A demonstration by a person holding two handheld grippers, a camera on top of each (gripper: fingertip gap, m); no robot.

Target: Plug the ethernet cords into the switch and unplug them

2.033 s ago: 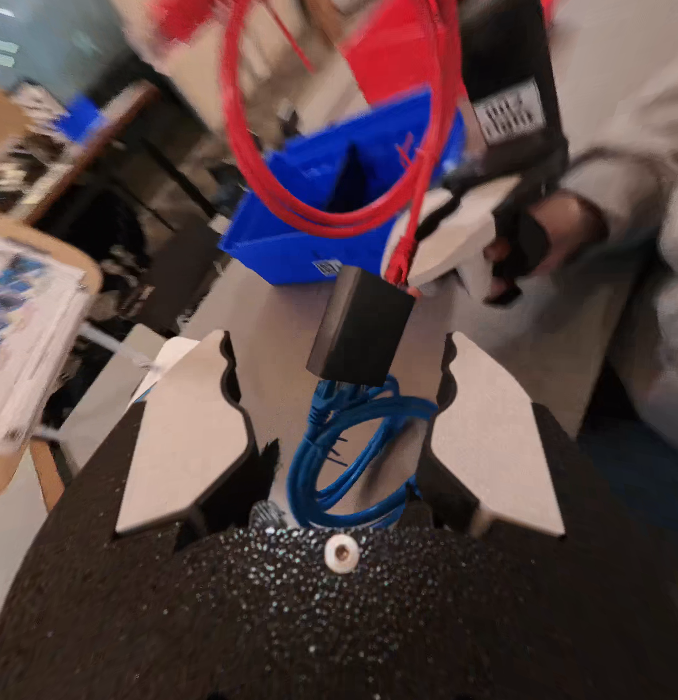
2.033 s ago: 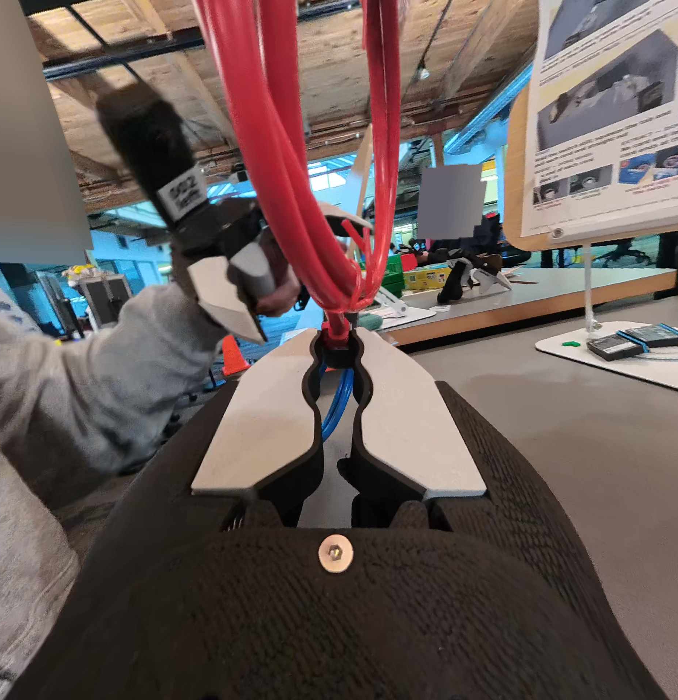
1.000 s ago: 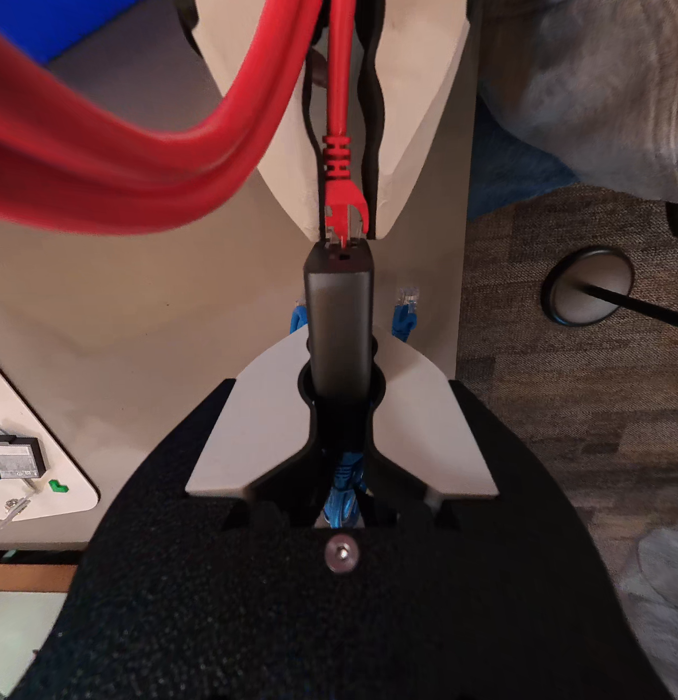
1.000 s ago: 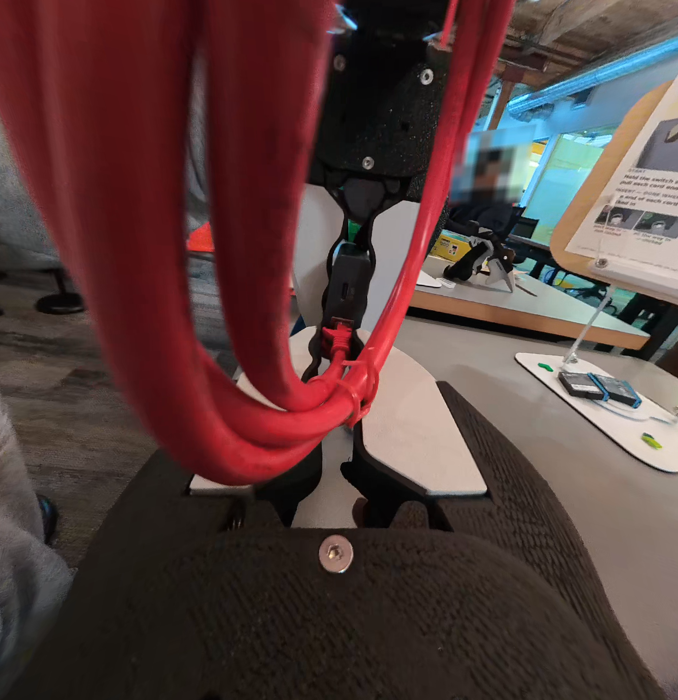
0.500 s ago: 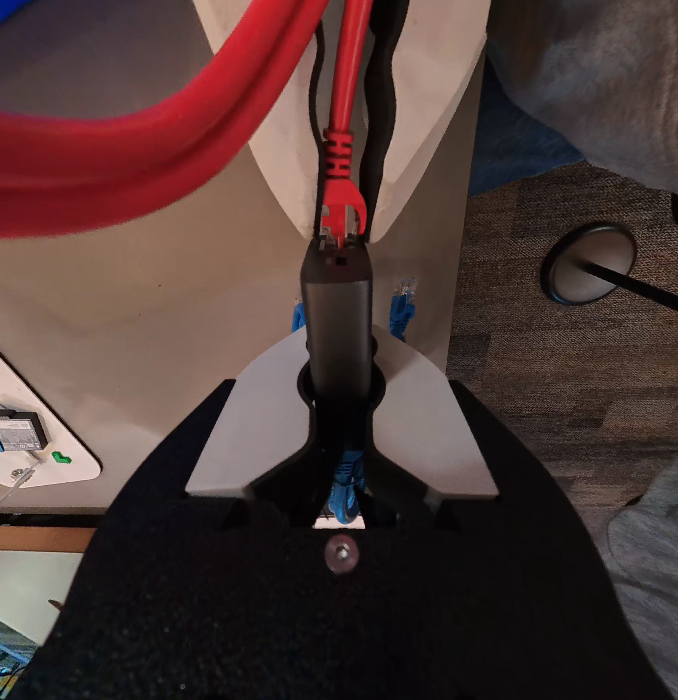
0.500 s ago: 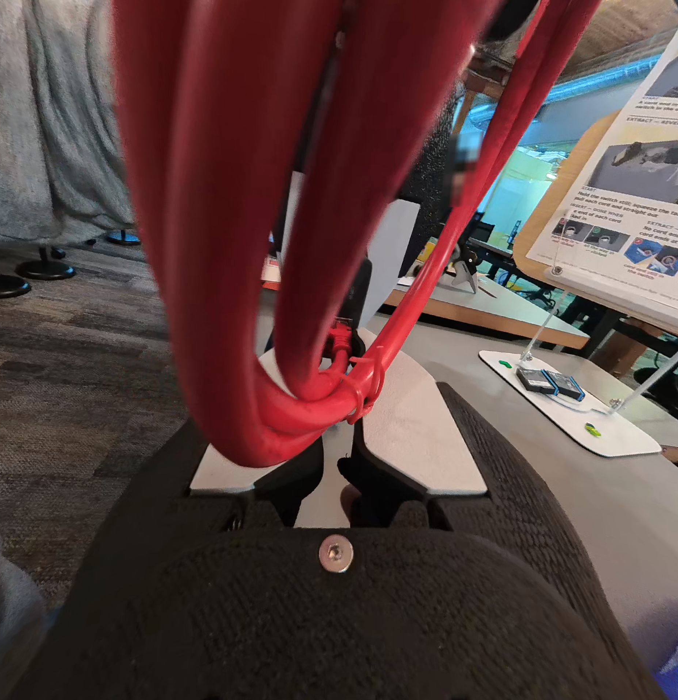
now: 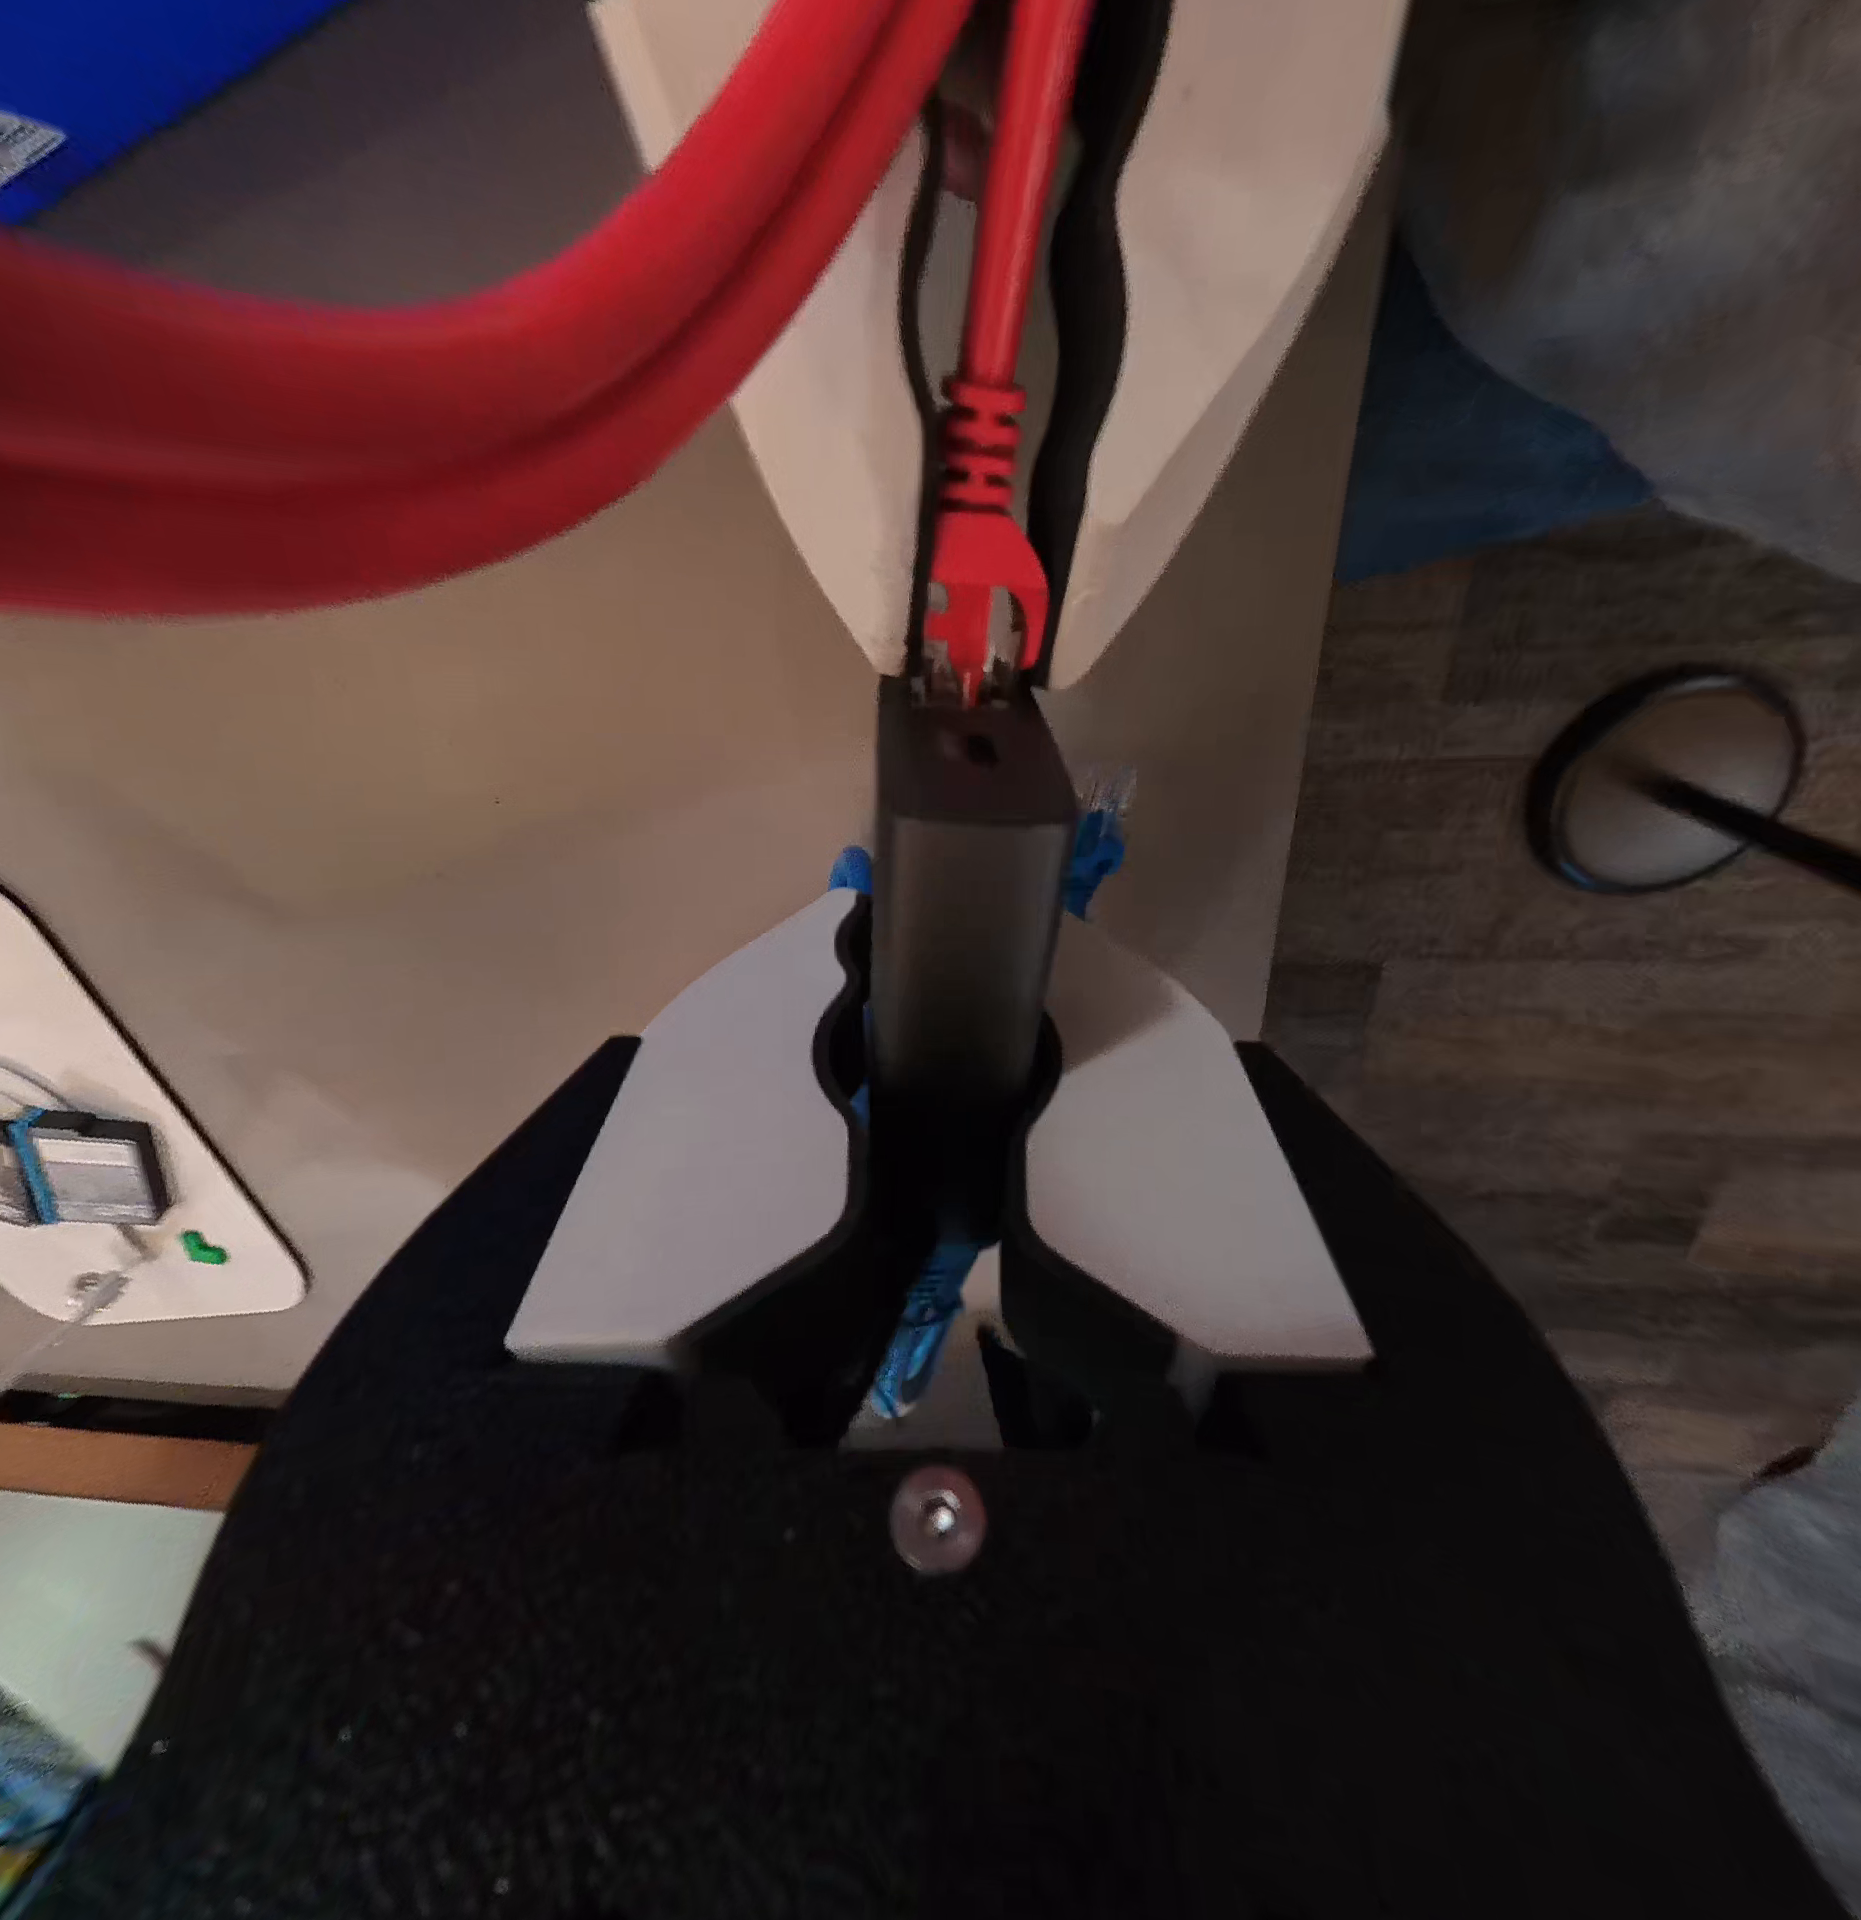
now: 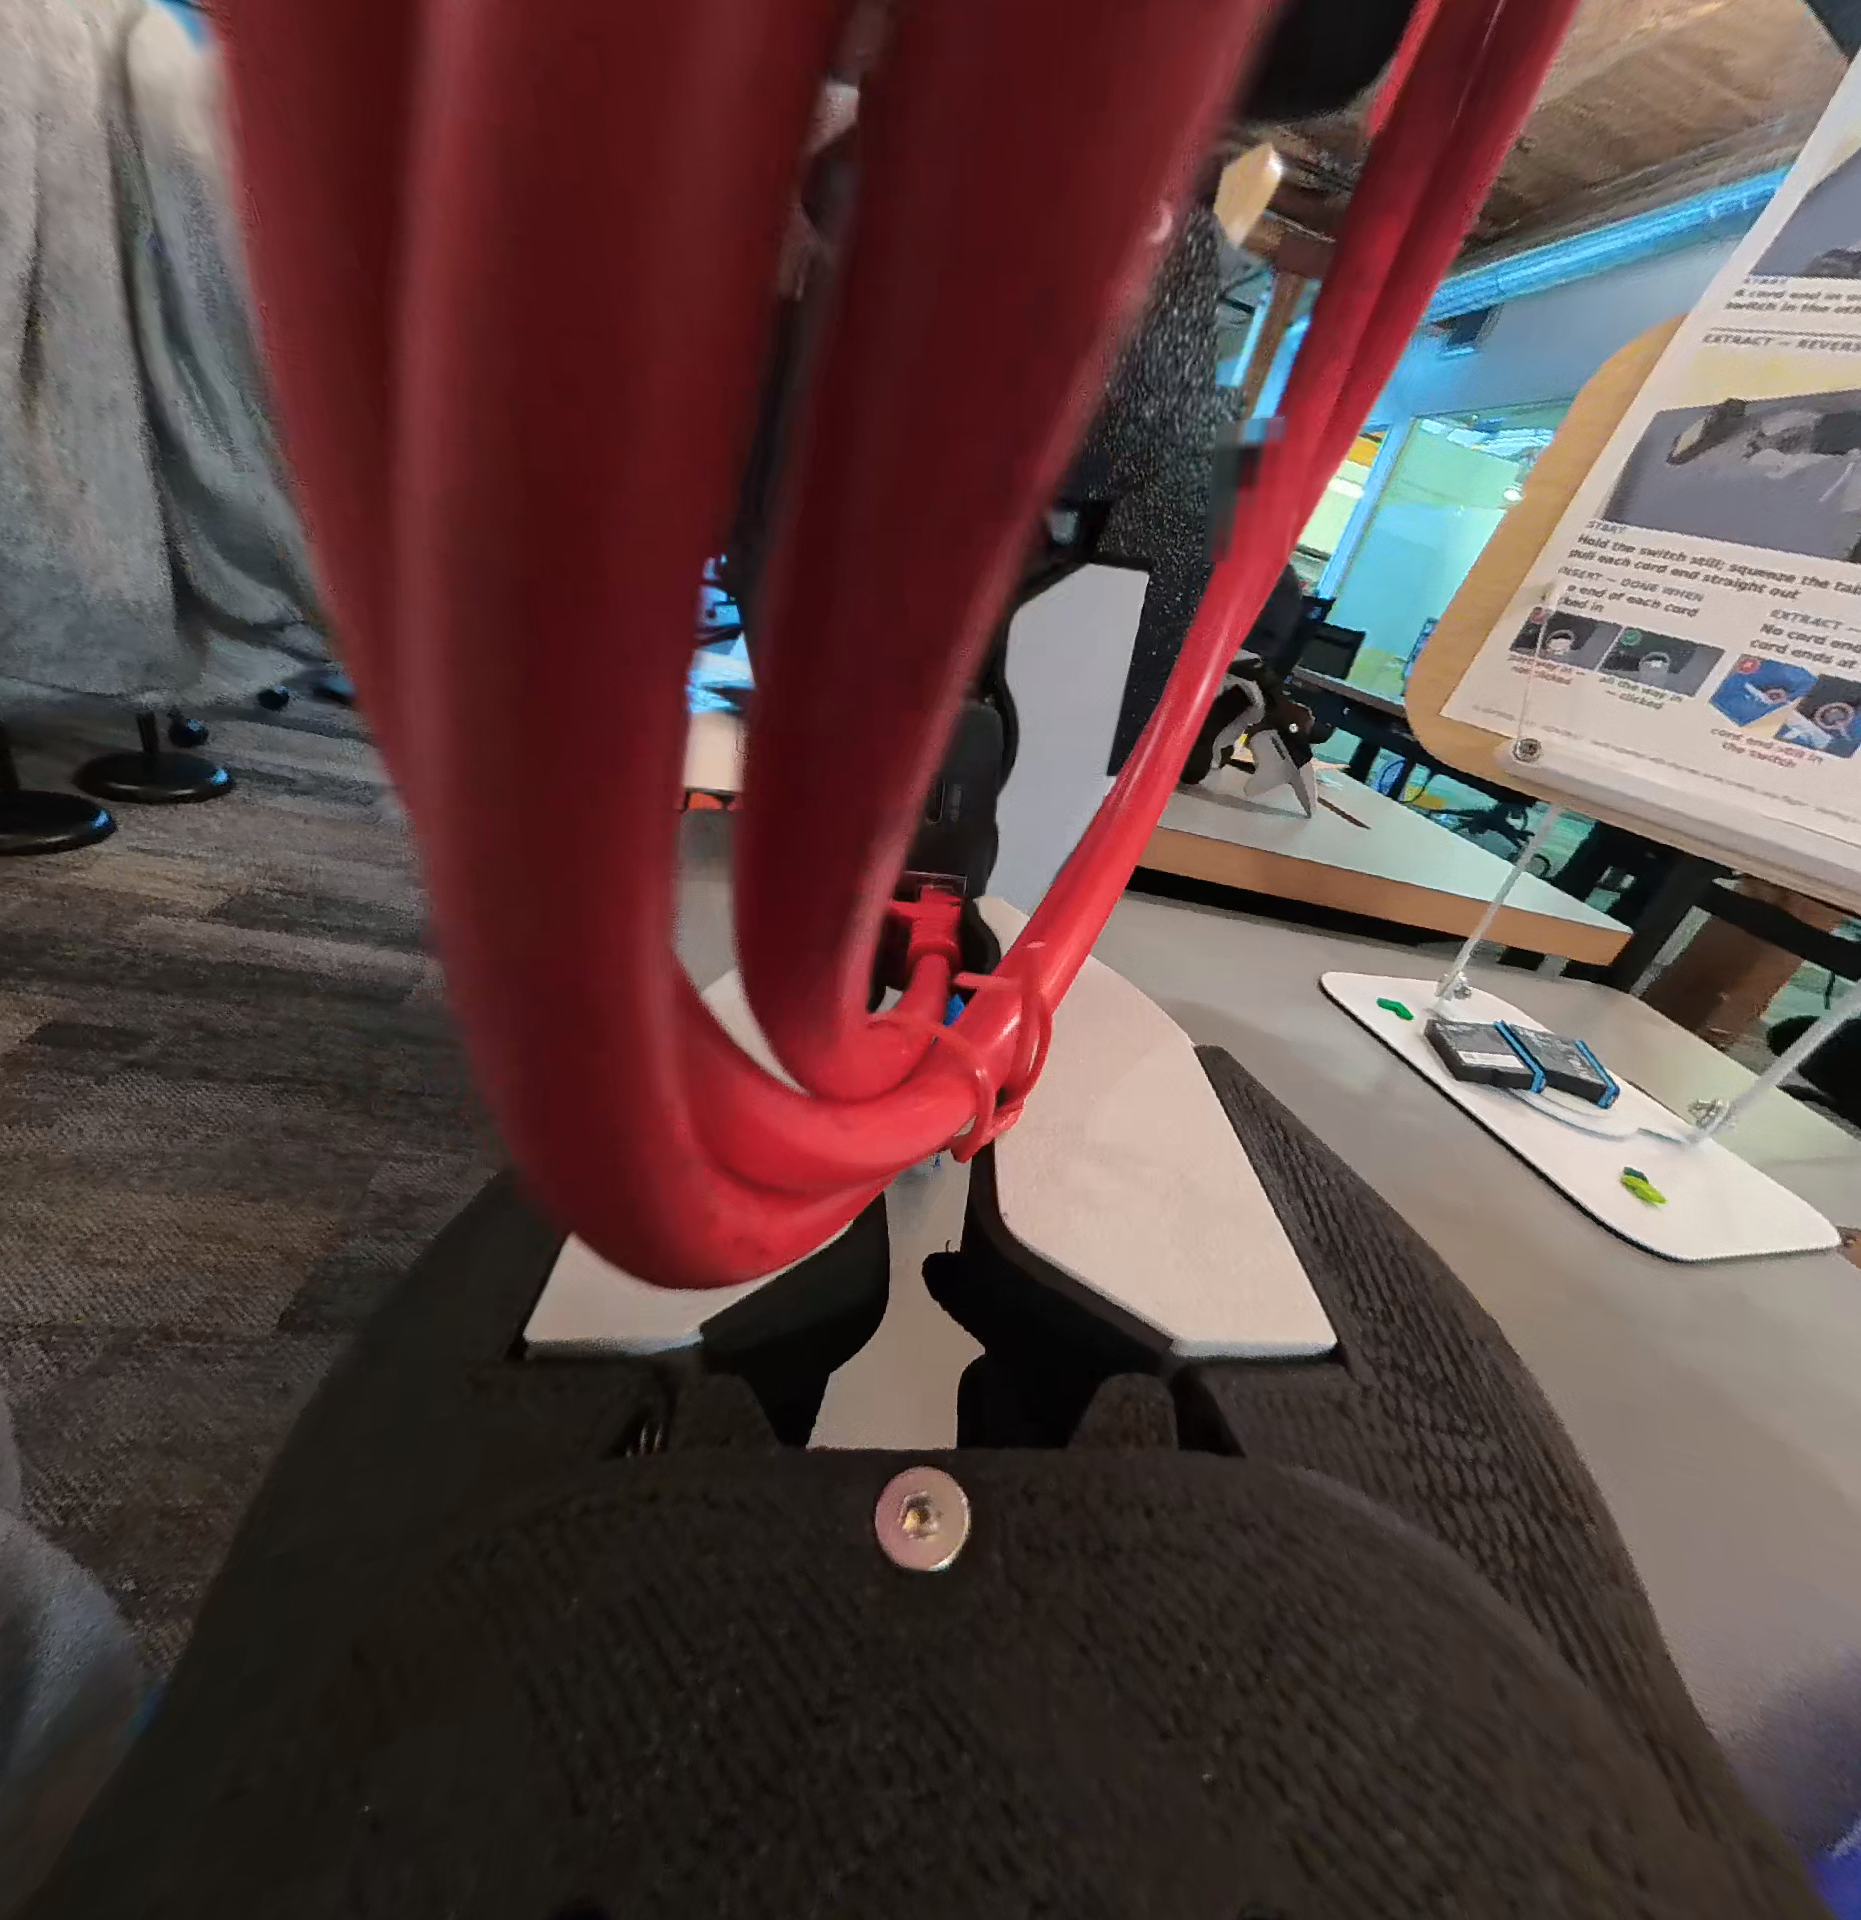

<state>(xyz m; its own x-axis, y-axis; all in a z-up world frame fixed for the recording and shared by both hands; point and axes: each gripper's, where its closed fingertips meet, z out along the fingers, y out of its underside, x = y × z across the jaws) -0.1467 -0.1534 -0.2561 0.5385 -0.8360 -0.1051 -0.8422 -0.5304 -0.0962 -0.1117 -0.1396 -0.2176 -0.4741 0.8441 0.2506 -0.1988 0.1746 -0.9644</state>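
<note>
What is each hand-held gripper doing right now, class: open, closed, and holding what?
Left hand-held gripper: closed on the black switch.
Right hand-held gripper: closed on the red cord's plug, at the switch's end.

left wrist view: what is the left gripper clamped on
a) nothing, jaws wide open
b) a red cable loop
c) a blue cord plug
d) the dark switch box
d: the left gripper has its white fingers closed against both sides of the dark switch, while the red plug, held between the right gripper's fingers, meets the switch's far end.
</note>
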